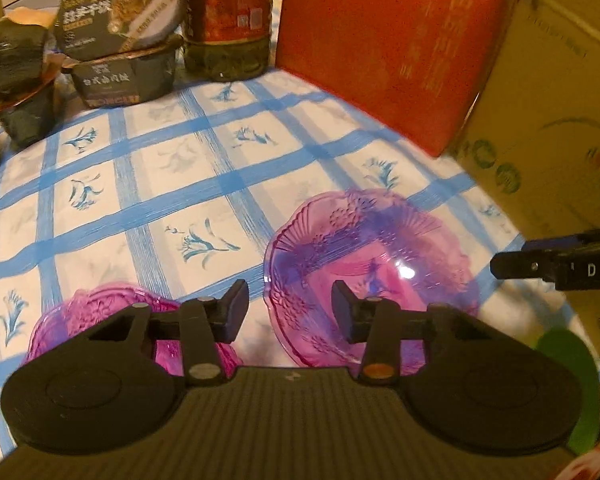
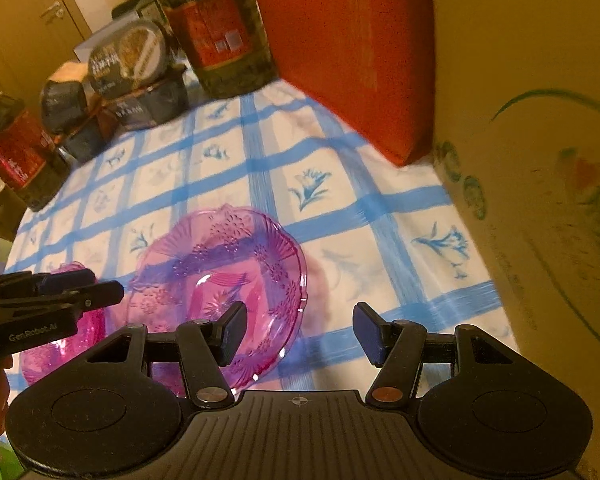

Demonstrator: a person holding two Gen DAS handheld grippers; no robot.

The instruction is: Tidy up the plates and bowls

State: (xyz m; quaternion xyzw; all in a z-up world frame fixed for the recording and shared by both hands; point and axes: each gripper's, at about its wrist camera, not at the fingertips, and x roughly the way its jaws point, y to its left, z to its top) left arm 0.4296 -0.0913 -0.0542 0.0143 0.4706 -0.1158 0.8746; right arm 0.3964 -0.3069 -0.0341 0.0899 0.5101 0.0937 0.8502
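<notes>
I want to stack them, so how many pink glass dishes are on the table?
2: a large dish near the cardboard box, and a smaller one beside it, partly hidden under the left claw.

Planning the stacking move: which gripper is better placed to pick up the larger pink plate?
Right, probably. The right gripper is open with the large pink plate's rim between its fingers. The left gripper straddles the gap beside the smaller bowl.

Two dishes side by side on tablecloth (image 1: 188, 168): plate (image 1: 364, 248) right, bowl (image 1: 100, 308) left; box (image 1: 388, 40) behind plate
</notes>
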